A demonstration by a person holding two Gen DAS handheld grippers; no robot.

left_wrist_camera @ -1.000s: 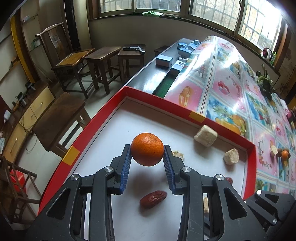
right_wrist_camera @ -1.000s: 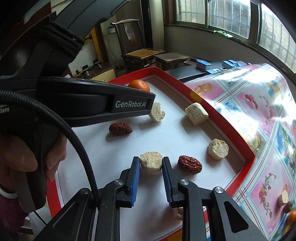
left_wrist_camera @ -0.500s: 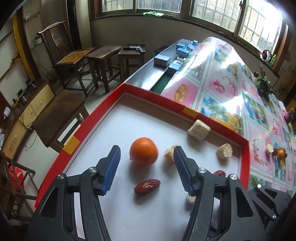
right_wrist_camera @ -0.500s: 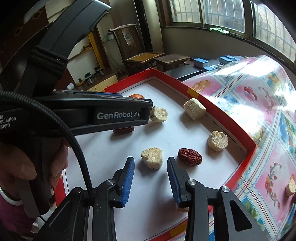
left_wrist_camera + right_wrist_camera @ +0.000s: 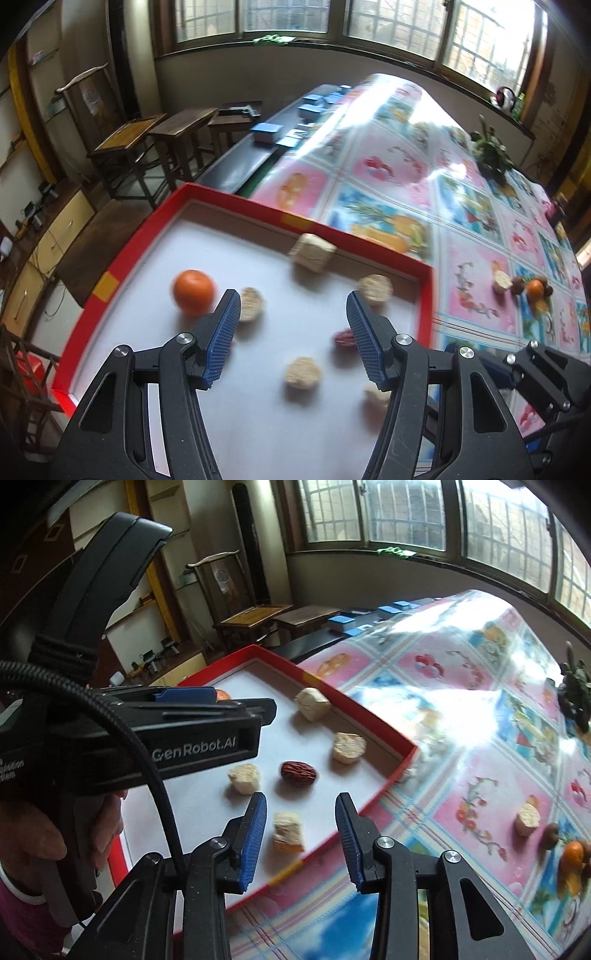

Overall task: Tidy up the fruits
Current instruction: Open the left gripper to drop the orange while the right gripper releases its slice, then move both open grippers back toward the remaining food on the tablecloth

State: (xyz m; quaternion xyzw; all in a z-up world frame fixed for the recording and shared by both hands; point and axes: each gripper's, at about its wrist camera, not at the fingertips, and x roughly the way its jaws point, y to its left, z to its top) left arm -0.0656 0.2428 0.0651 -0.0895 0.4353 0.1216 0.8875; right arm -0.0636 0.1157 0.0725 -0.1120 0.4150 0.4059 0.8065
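A room with wide windows (image 5: 295, 16) and dark wooden stools (image 5: 184, 127) holds a long table under a glossy fruit-print cloth (image 5: 424, 177). On it sits a red-walled tray (image 5: 236, 203) with a white floor (blurred in the left view). Inside lie an orange (image 5: 194, 291), pale chunks (image 5: 312, 703) and a red date (image 5: 298, 773). More fruit (image 5: 570, 860) rests on the cloth, well apart. The left gripper (image 5: 291, 338) stands open, holding nothing. The right gripper (image 5: 301, 832) is opening, a chunk (image 5: 287, 830) loose between its fingers.
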